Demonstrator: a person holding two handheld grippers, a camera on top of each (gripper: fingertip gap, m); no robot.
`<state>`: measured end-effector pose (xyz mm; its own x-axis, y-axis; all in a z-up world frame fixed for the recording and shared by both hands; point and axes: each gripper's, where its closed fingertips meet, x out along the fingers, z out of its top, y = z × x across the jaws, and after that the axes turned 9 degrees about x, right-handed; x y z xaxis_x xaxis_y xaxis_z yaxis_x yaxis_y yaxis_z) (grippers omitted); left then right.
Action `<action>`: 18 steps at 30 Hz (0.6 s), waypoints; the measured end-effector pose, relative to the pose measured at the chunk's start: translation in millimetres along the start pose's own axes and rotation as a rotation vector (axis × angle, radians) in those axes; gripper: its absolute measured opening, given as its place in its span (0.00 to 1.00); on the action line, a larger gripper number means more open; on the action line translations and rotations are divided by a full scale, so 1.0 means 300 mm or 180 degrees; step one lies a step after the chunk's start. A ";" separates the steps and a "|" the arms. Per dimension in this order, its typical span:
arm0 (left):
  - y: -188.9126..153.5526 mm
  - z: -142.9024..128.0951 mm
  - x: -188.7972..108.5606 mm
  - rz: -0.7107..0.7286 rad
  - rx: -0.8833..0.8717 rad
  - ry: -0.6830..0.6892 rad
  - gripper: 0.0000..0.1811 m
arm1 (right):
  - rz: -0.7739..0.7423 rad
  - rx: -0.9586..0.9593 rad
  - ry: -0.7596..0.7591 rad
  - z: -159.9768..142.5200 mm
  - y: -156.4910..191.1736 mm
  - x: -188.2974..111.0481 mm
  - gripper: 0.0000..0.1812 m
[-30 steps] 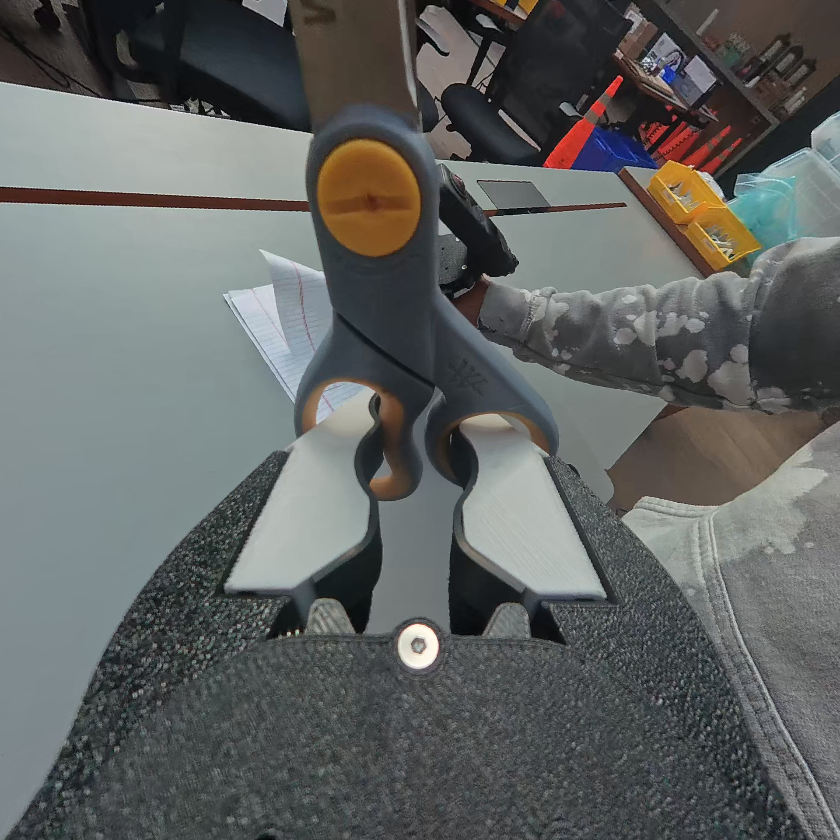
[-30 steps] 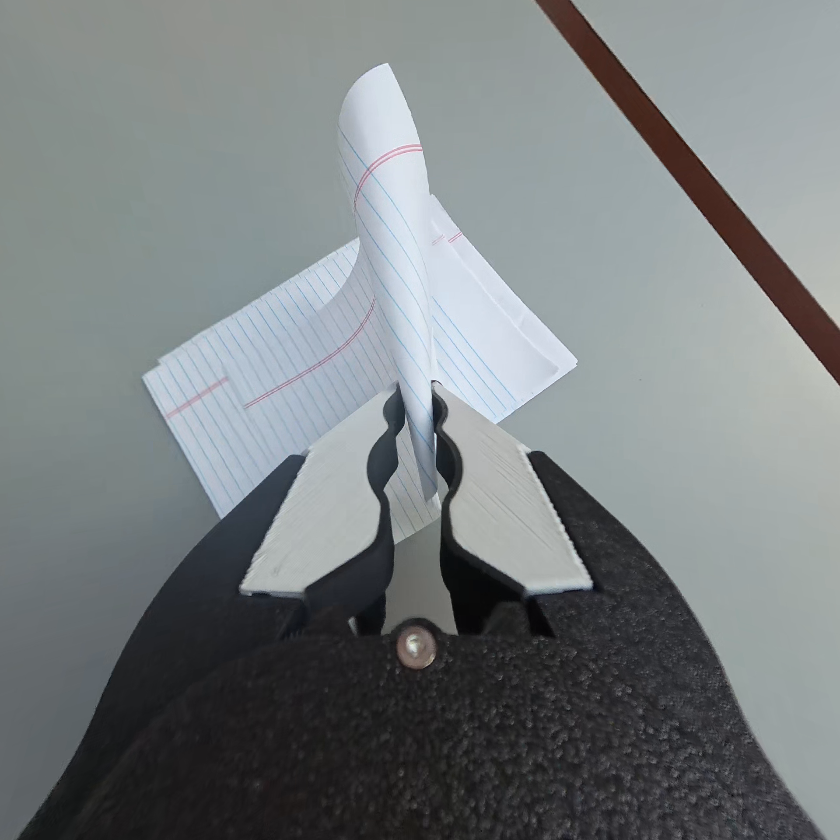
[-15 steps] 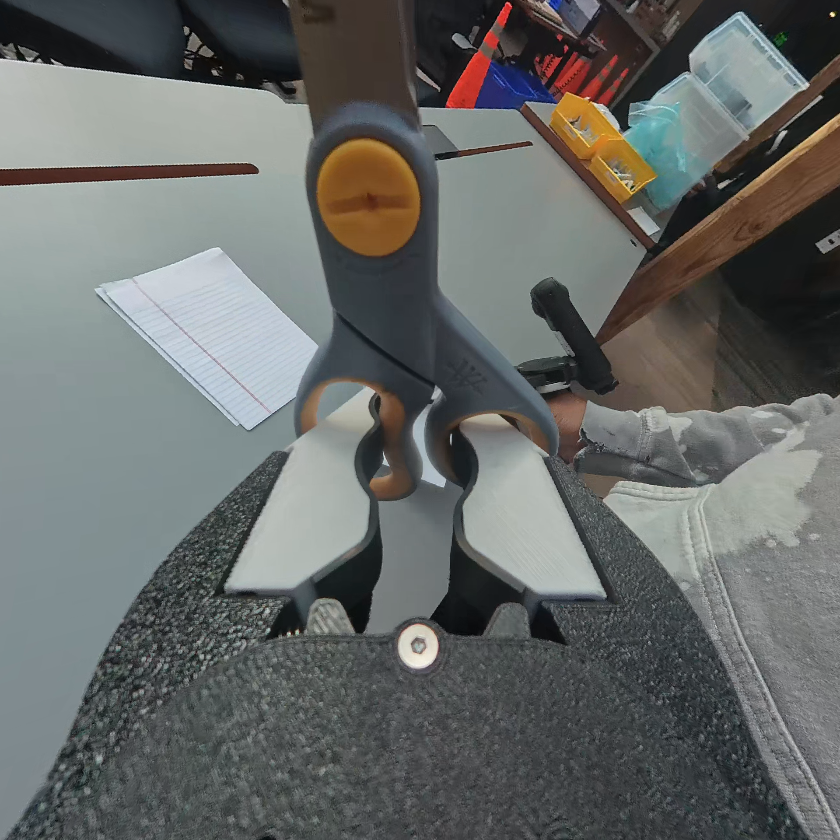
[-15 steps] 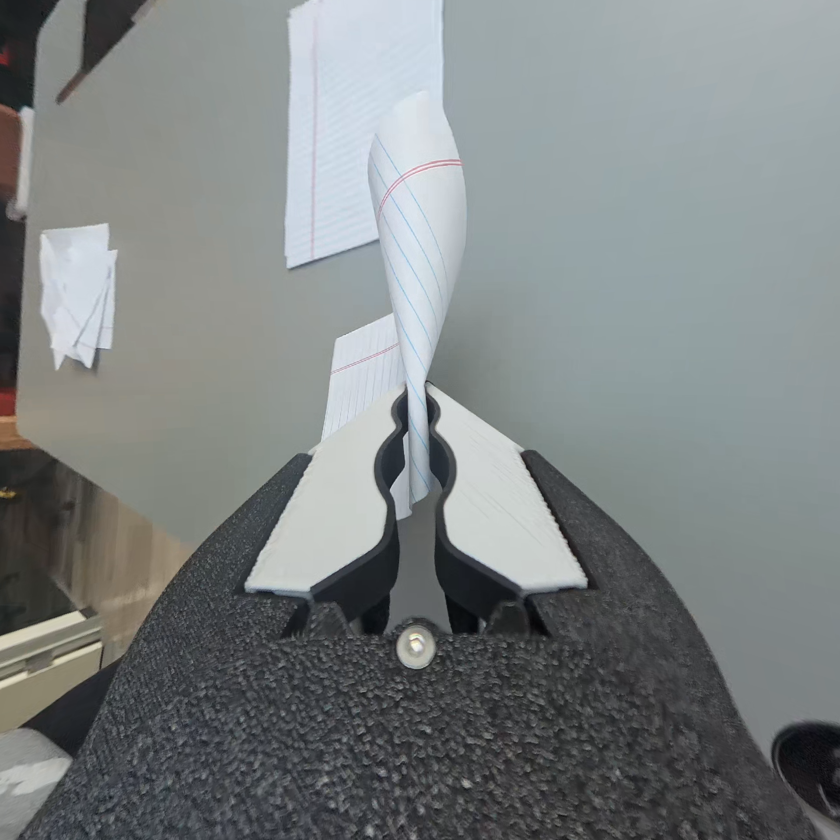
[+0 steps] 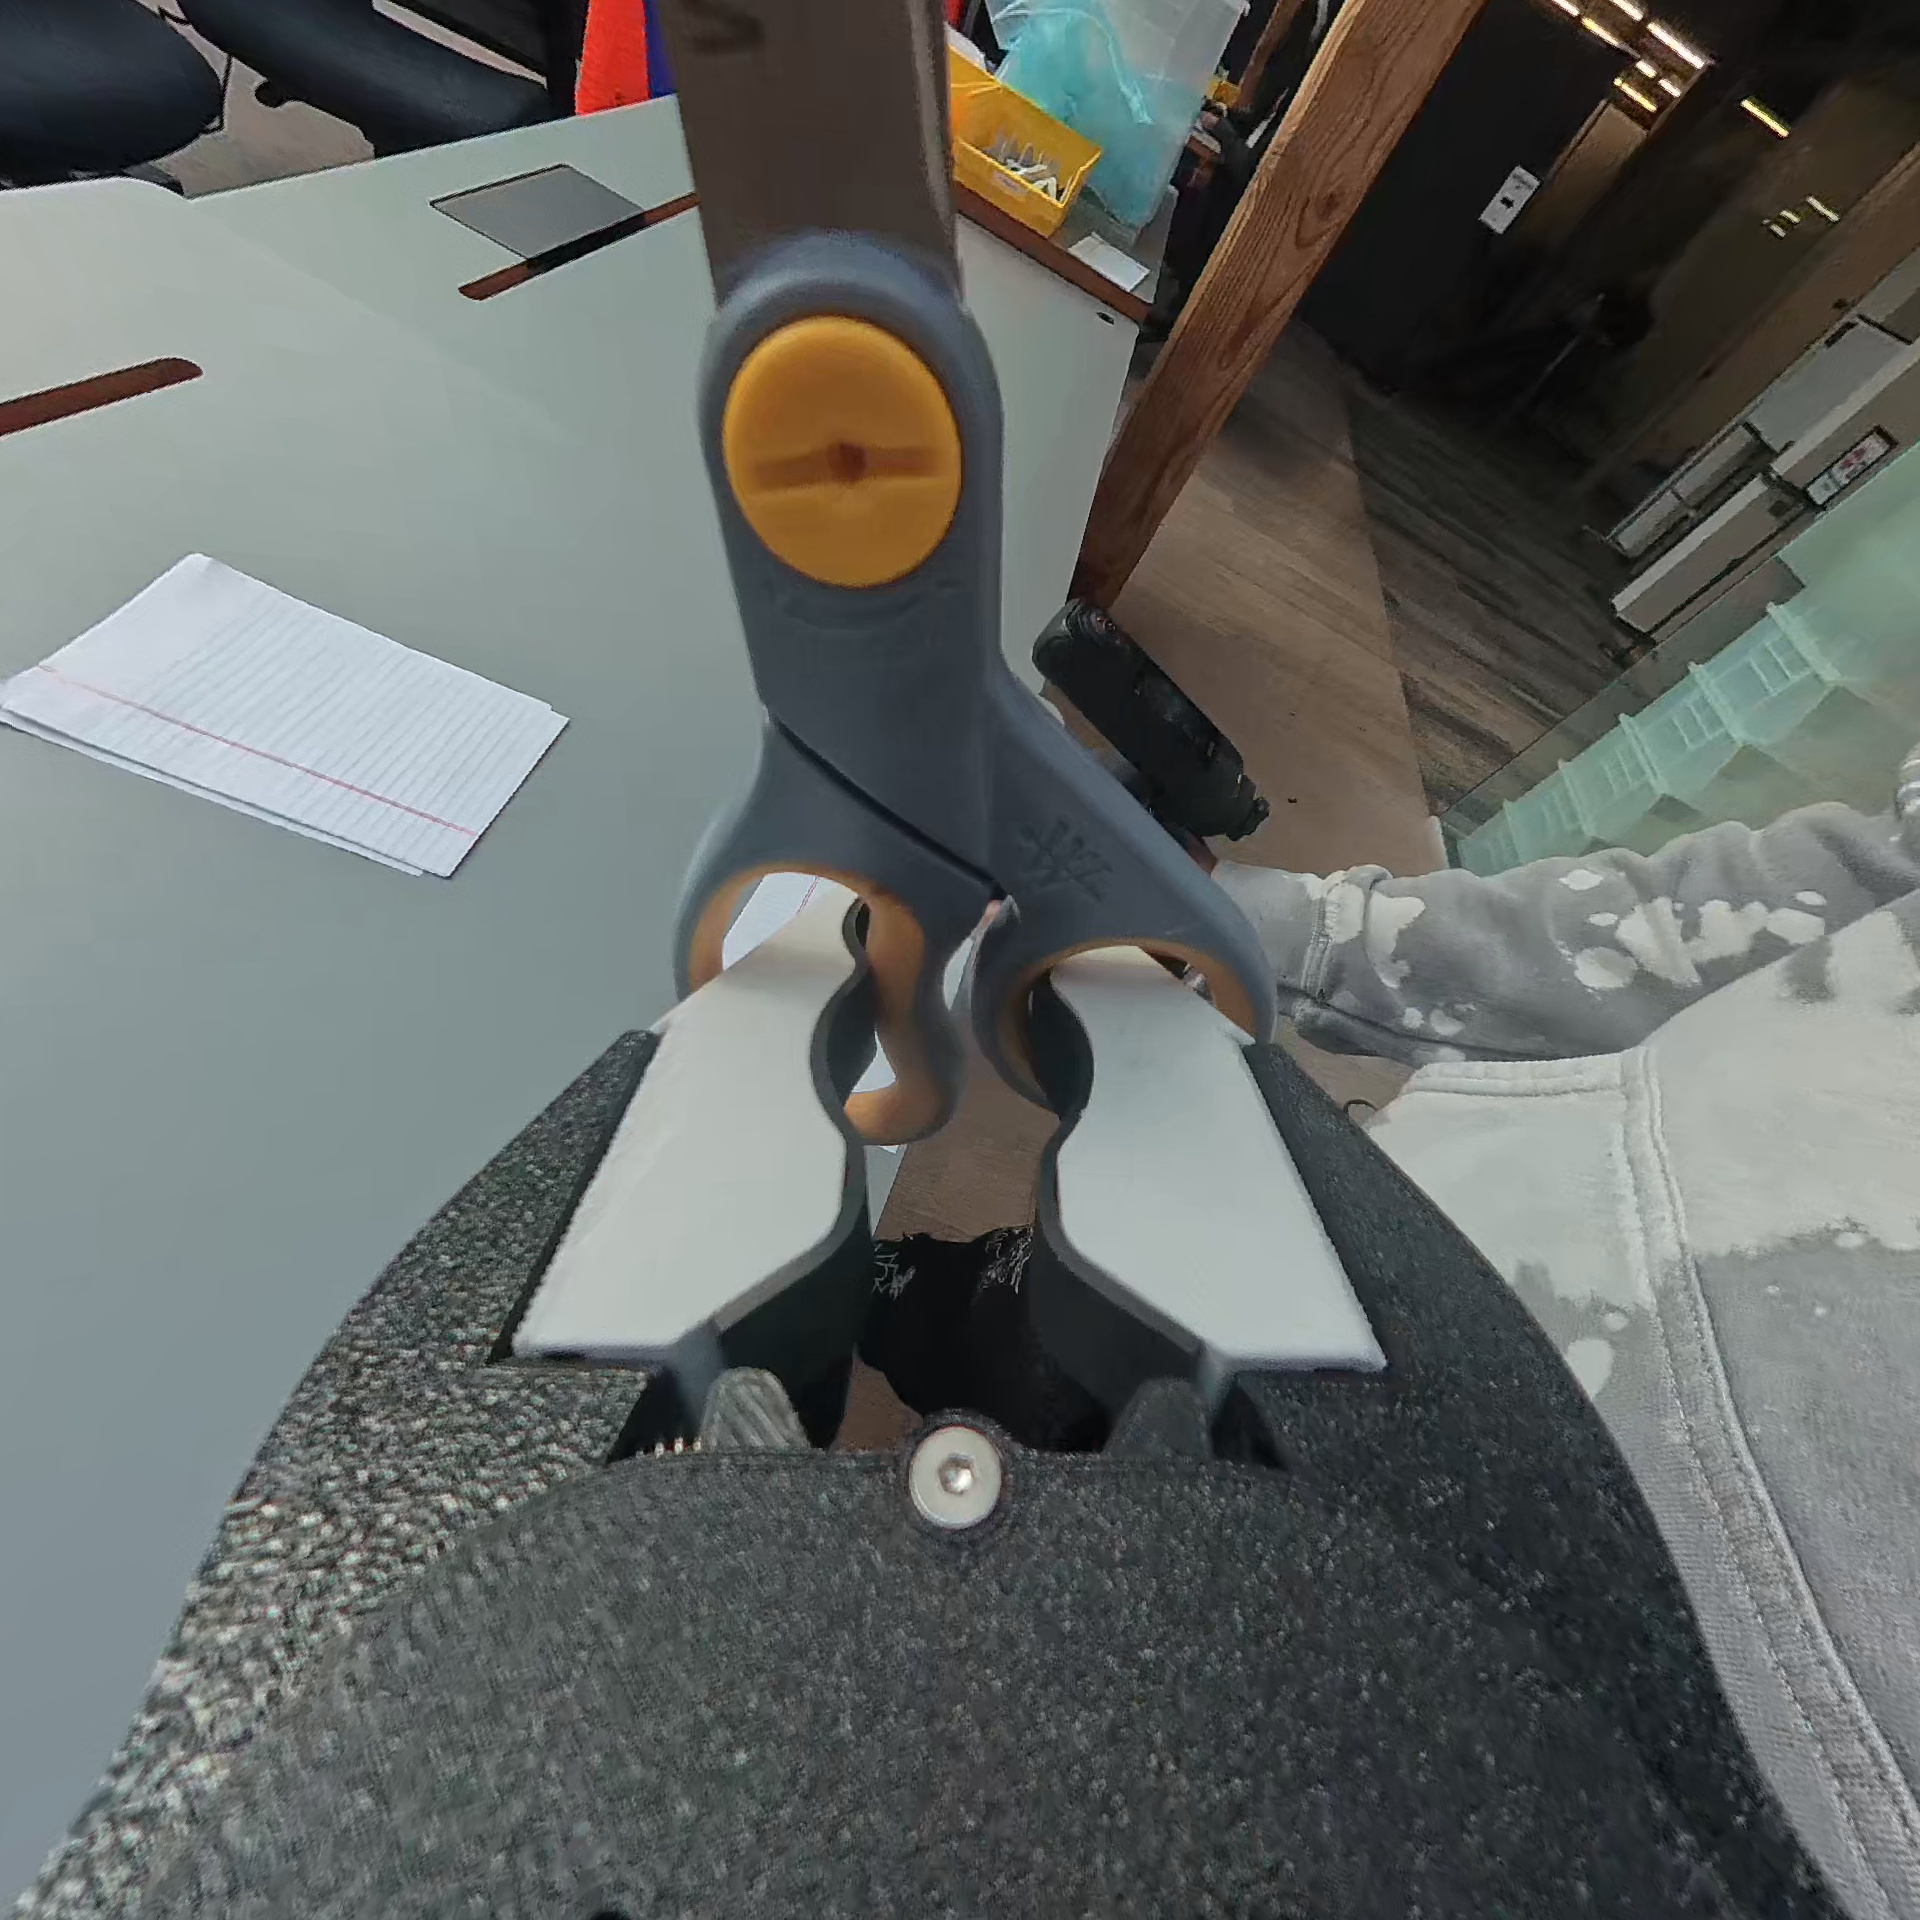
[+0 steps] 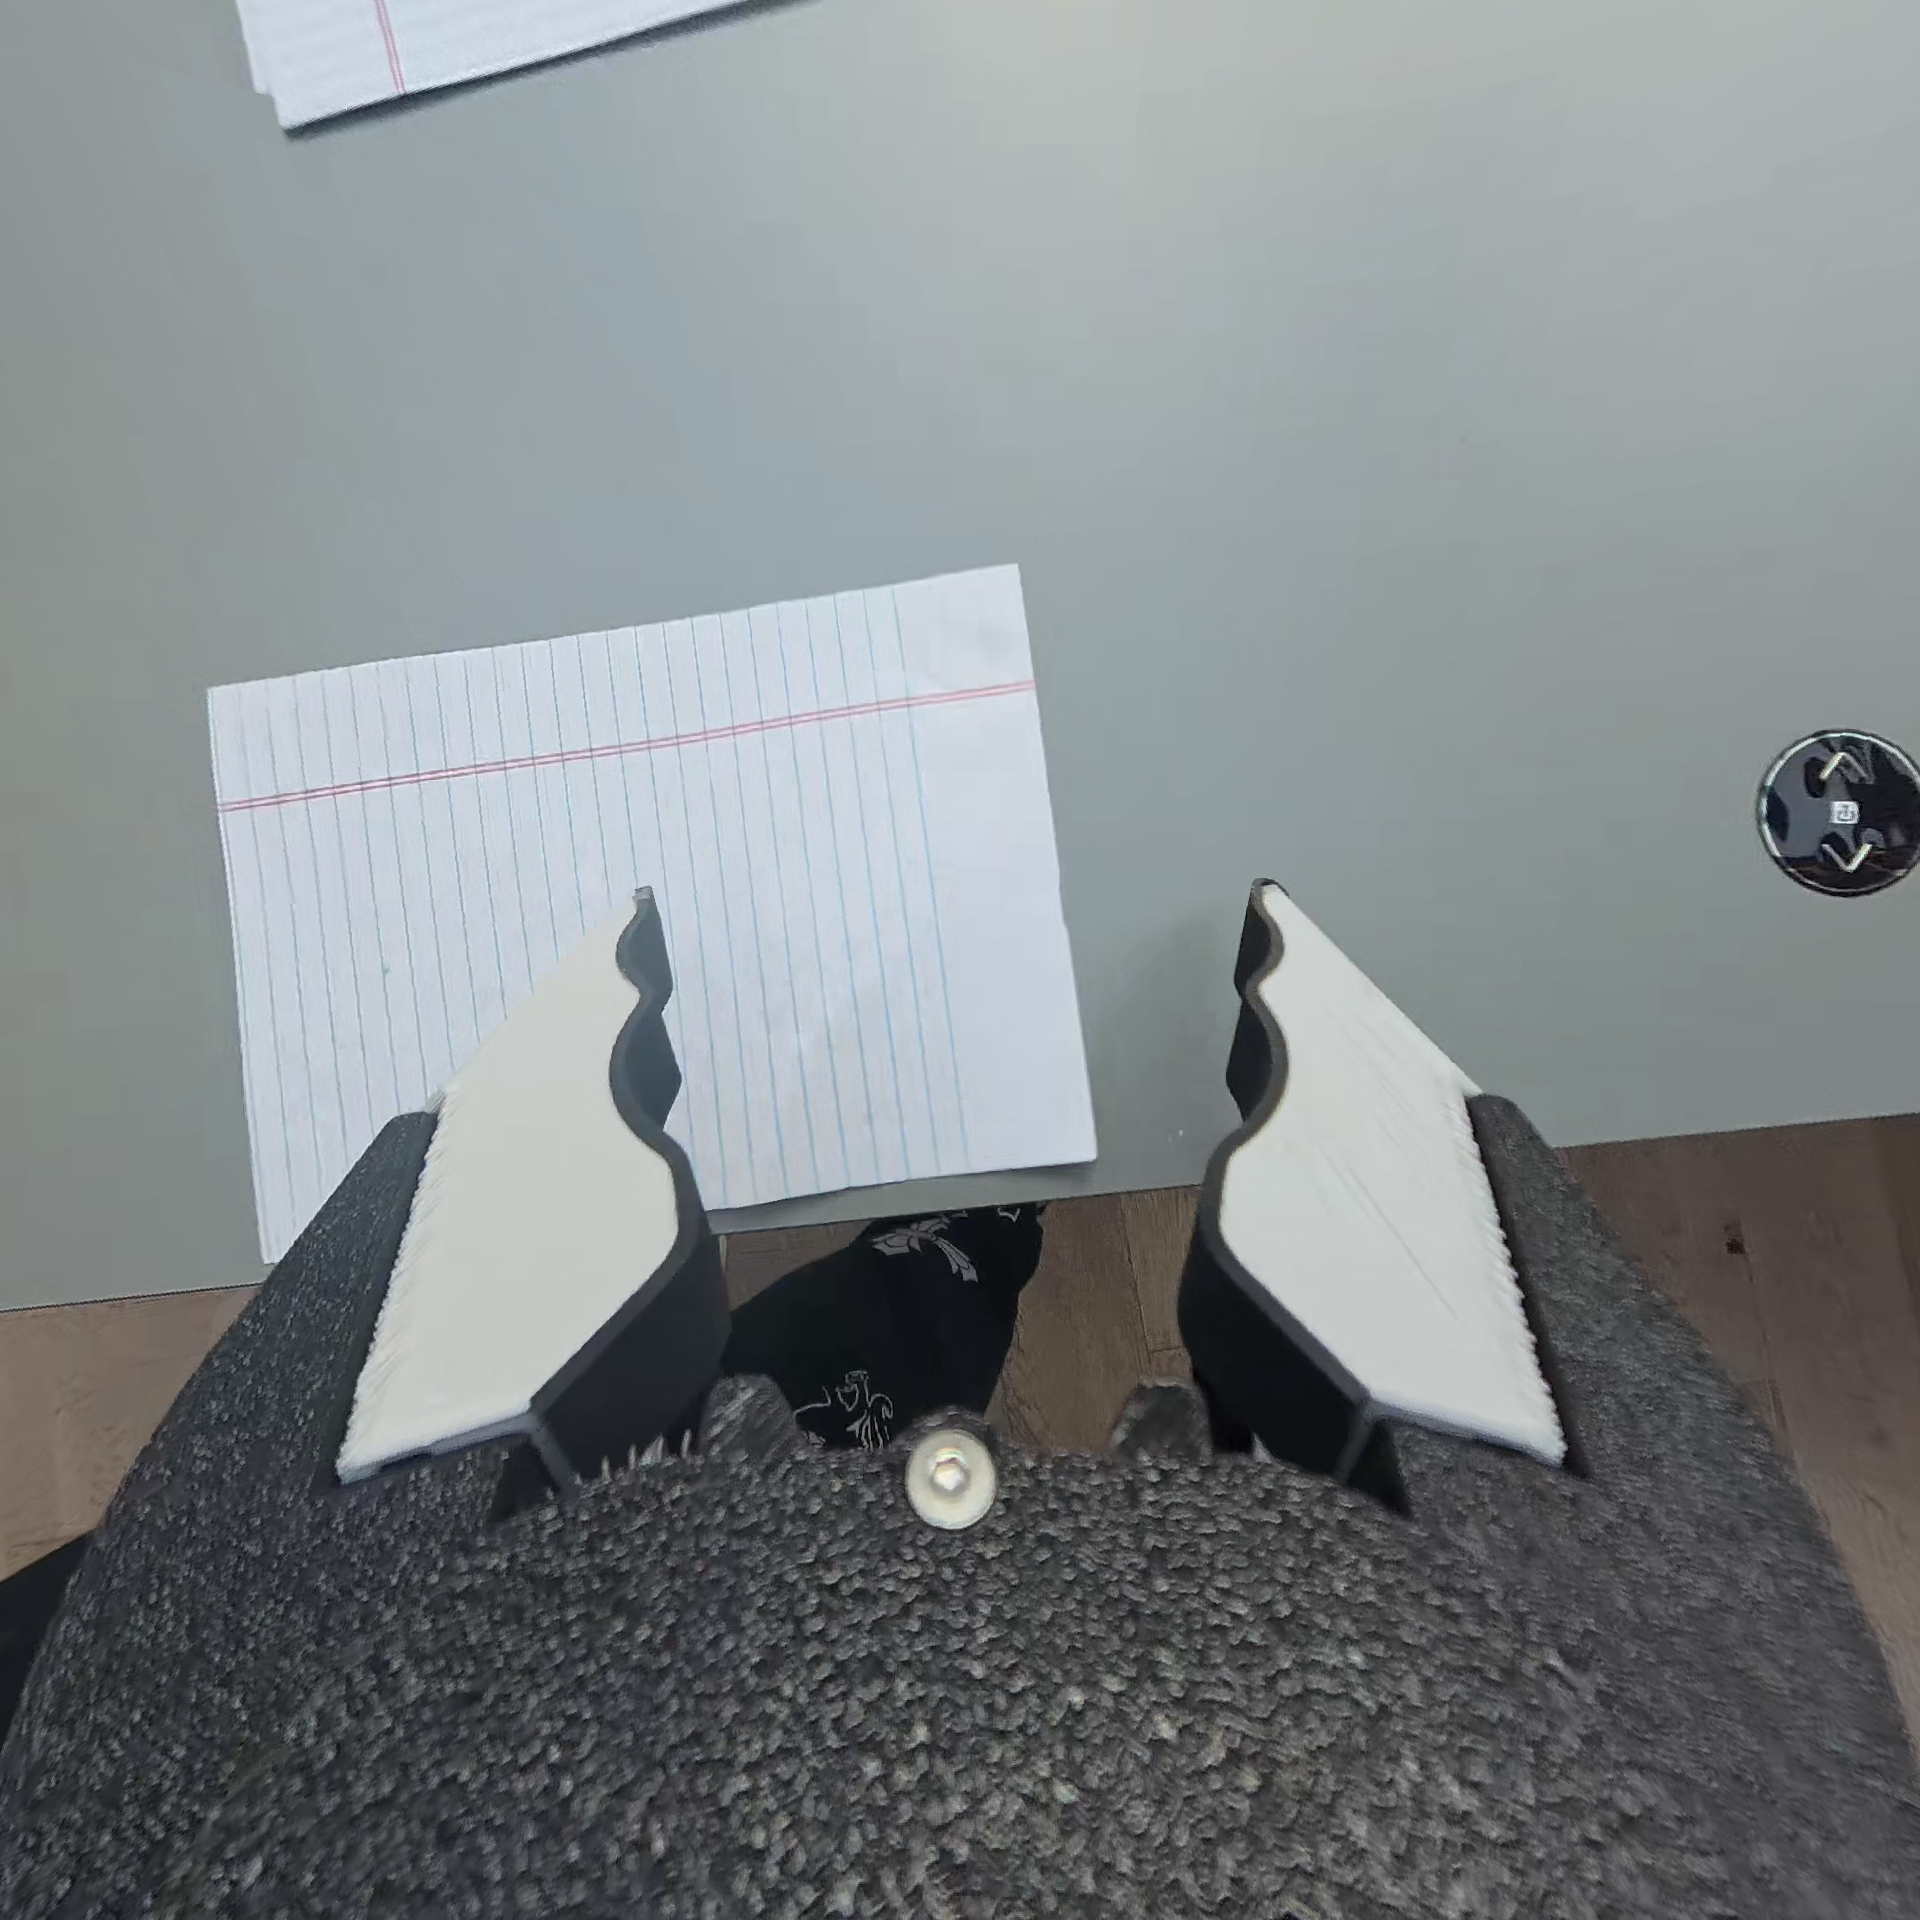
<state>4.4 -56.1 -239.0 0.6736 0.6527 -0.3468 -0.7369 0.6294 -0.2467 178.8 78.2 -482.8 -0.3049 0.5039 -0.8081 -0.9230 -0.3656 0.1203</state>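
My left gripper [image 5: 935,966] is shut on grey scissors [image 5: 862,644] with an orange pivot. Its fingers [image 5: 707,1164] sit in the two handle loops, and the closed blades point up and out of the frame. My right gripper [image 6: 954,899] is open and empty, hovering just above a single lined sheet [image 6: 644,883] that lies flat at the grey table's near edge [image 6: 1299,1153]. In the left wrist view the right gripper [image 5: 1143,717] shows off to the right, held by a hand in a mottled grey sleeve [image 5: 1507,935].
A stack of lined paper [image 5: 281,717] lies farther out on the table and shows at the top of the right wrist view [image 6: 343,52]. A round black control [image 6: 1839,810] is set in the tabletop at right. A wooden post [image 5: 1247,260], yellow bins [image 5: 1018,166] and wood floor [image 6: 1662,1226] lie beyond the table.
My right gripper has opened and let go of the curled lined sheet, which now lies flat near the table edge. My left gripper has swung right, still holding the scissors.
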 end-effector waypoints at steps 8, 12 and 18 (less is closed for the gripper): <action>-0.093 -0.095 -0.245 -0.0072 0.0013 0.0046 0.13 | 0.0029 0.1739 0.0018 -0.146 -0.167 -0.093 0.64; -0.118 -0.120 -0.272 -0.0125 -0.0056 0.0093 0.13 | 0.0601 0.2457 0.0308 -0.246 -0.047 -0.009 0.70; -0.145 -0.121 -0.244 -0.0222 -0.0079 0.0212 0.12 | 0.0817 0.2691 0.0275 -0.261 0.027 0.058 0.56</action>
<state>-15.1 -146.6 -235.8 0.7186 0.5776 -0.3873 -0.6901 0.6612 -0.2944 184.4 22.8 -541.0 -0.5392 0.4125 -0.7342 -0.7037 0.2583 0.6619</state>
